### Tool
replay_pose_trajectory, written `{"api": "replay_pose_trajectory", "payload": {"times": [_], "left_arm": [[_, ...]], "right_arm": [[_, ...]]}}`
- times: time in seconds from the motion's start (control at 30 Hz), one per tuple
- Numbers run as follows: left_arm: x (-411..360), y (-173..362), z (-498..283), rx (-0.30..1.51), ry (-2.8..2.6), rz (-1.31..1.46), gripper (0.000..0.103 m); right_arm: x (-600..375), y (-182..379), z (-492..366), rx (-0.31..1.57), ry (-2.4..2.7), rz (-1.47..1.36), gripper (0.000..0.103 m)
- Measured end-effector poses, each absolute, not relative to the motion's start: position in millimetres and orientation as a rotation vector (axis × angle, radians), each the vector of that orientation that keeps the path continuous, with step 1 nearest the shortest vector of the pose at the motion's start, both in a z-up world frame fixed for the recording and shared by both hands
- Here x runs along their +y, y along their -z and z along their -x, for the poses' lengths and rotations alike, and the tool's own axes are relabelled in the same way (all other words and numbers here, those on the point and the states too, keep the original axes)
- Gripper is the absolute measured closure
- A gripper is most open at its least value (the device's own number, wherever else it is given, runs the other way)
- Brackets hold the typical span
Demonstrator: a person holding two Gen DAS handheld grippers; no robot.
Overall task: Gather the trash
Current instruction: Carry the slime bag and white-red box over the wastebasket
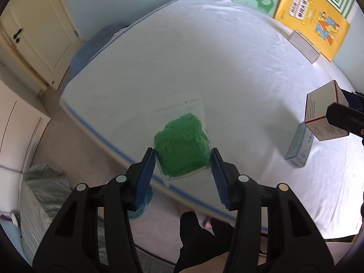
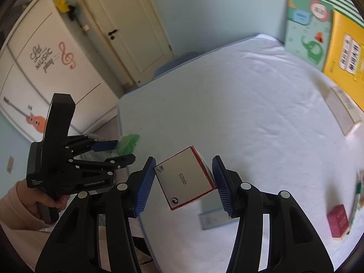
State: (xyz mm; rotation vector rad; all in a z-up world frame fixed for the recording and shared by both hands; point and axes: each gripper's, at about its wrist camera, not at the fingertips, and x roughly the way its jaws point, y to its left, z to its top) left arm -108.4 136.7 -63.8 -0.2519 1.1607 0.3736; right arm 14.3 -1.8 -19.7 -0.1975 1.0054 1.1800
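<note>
My left gripper (image 1: 183,159) is shut on a clear plastic bag with green putty (image 1: 182,145) and holds it over the near edge of the white bed (image 1: 204,56). The bag and left gripper also show in the right wrist view (image 2: 127,144). My right gripper (image 2: 183,173) is shut on a white box with red edges (image 2: 185,178) and holds it tilted above the bed. That box shows at the right in the left wrist view (image 1: 323,113).
A pale blue box (image 1: 299,147) lies on the bed under the held box. A long white box (image 1: 304,47) and picture books (image 1: 314,16) stand at the far side. A red box (image 2: 337,223) and a green pen (image 2: 356,200) lie right. A striped bag (image 1: 43,200) sits on the floor.
</note>
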Motion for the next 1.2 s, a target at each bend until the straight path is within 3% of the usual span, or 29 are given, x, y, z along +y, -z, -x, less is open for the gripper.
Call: {"api": "replay_pose_trajectory", "payload": {"times": [0.53,1.2], "left_arm": [[231.7,78.9,250.8,1.140,-0.700,0.495,0.055],[287.7,99.1,341.6,1.114,-0.921,0.678,0.055]], "right_arm": [[149.6,10.5,80.9,0.990,-1.549,0.428,0.051],[248.9,16.4,167.6,0.996,-1.827,0.624,0.051]]}}
